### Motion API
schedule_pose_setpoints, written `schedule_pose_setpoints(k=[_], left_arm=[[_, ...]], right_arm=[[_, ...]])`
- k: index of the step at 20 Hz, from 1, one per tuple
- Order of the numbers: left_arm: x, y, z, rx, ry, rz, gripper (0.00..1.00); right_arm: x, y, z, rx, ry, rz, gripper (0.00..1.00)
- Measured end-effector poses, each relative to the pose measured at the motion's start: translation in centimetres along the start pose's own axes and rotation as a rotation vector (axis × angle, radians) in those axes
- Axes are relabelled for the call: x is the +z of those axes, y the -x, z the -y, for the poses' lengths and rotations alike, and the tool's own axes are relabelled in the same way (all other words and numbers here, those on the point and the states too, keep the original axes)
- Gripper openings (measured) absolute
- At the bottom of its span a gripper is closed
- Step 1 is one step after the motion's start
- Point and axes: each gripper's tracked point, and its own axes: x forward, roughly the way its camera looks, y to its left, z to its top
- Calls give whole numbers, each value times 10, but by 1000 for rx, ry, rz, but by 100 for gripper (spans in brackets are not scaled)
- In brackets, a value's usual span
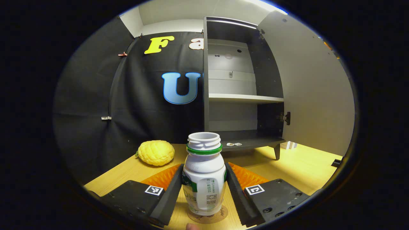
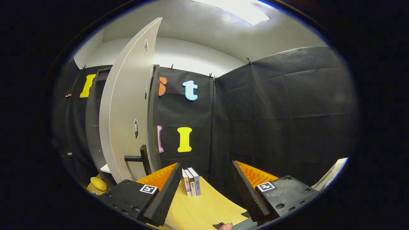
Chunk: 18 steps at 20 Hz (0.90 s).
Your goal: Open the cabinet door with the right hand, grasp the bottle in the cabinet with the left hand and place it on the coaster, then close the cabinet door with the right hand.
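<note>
Left gripper view, left to right: a bumpy yellow fruit (image 1: 156, 152) lies on the wooden table (image 1: 306, 166) near the black cloth wall. At centre the left gripper (image 1: 204, 188) grasps the bottle (image 1: 204, 174), one finger pressed to each side of its white body. The bottle stands upright, uncapped, with a green ring under its neck, and its base rests on the round coaster (image 1: 209, 216) on the table. Behind it the cabinet (image 1: 236, 95) stands open, with a white shelf (image 1: 244, 98) across the middle and a dark floor below. To the right the cabinet door (image 1: 314, 92) is swung wide, hinged at the cabinet's right edge.

Right gripper view, left to right: the yellow fruit shows low at the left edge. The cabinet door (image 2: 127, 121) is seen nearly edge-on, its black handle (image 2: 137, 158) sticking out just above the gripper's left finger. A few small books (image 2: 191, 182) stand upright on the table near the cloth wall. The right gripper (image 2: 204, 191) is released, its fingers well apart with nothing between them.
</note>
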Motion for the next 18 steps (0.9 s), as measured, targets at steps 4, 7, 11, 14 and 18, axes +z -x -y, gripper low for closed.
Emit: schedule_pose_setpoints(k=[4, 7, 11, 14, 18], left_arm=[[-18, 10, 0, -1, 16, -17, 79], [-26, 9, 2, -2, 18, -36, 79], [-34, 4, -1, 3, 21, -53, 79], [-33, 4, 2, 2, 24, -53, 80], [-36, 4, 2, 3, 23, -75, 81]], right_arm=[[4, 2, -3, -8, 20, 7, 96], [4, 3, -5, -12, 23, 7, 96], [7, 7, -11, -5, 70, 21, 97], [7, 7, -13, -7, 101, 25, 97], [4, 5, -14, -7, 94, 20, 96]])
